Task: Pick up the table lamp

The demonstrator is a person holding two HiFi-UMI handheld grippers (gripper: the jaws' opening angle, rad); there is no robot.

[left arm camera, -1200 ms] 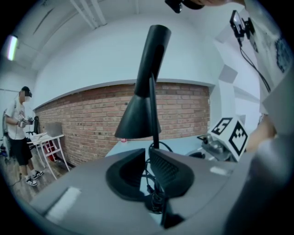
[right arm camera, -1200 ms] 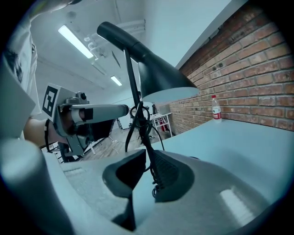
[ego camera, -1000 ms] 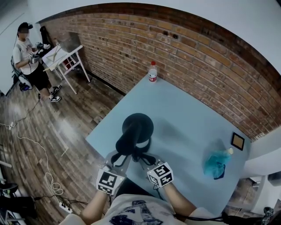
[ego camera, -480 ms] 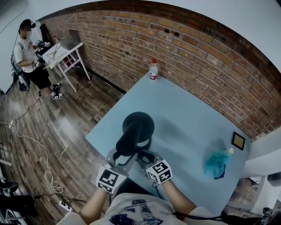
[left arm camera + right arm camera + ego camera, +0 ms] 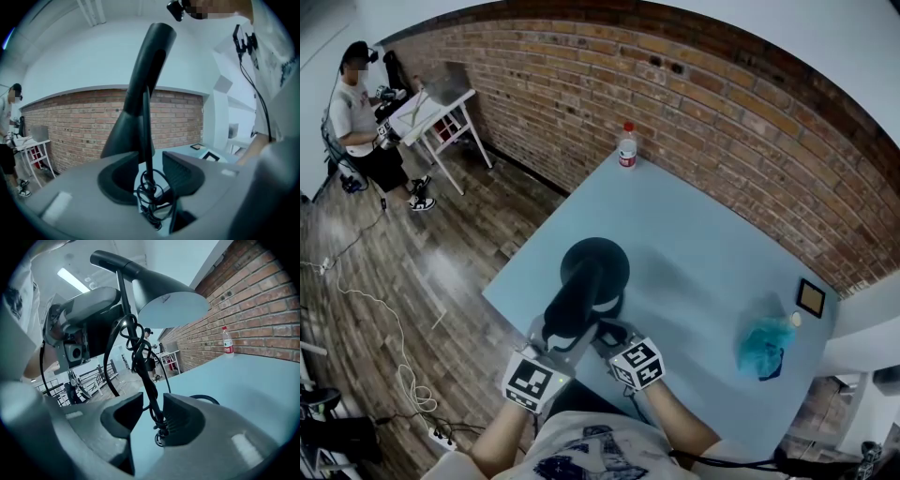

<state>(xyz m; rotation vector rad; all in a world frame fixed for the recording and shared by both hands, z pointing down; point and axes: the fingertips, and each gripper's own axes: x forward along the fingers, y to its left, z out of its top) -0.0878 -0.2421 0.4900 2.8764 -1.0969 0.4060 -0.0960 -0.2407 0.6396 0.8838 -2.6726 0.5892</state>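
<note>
The lamp [image 5: 592, 267] stands near the table's [image 5: 703, 234] front-left edge. The left gripper's [image 5: 150, 161] jaws are opening and the right gripper's [image 5: 152, 401] jaws are closing. Both sit loosely round the thin stem [image 5: 146, 126] and its wound cord [image 5: 132, 341]. It's likely stiff, slick and base-heavy, so pinch low on the stem.

Pale blue rect. tabletop [image 5: 703, 253]. On it:
- 1 black table lamp [image 5: 592, 272] w/ round base, near front-left edge
- 1 clear plastic bottle [image 5: 626, 150], red cap, upright, far corner
- 1 small black-framed square tile [image 5: 808, 298], right edge
- 1 crumpled teal cloth [image 5: 759, 345], near tile
</note>
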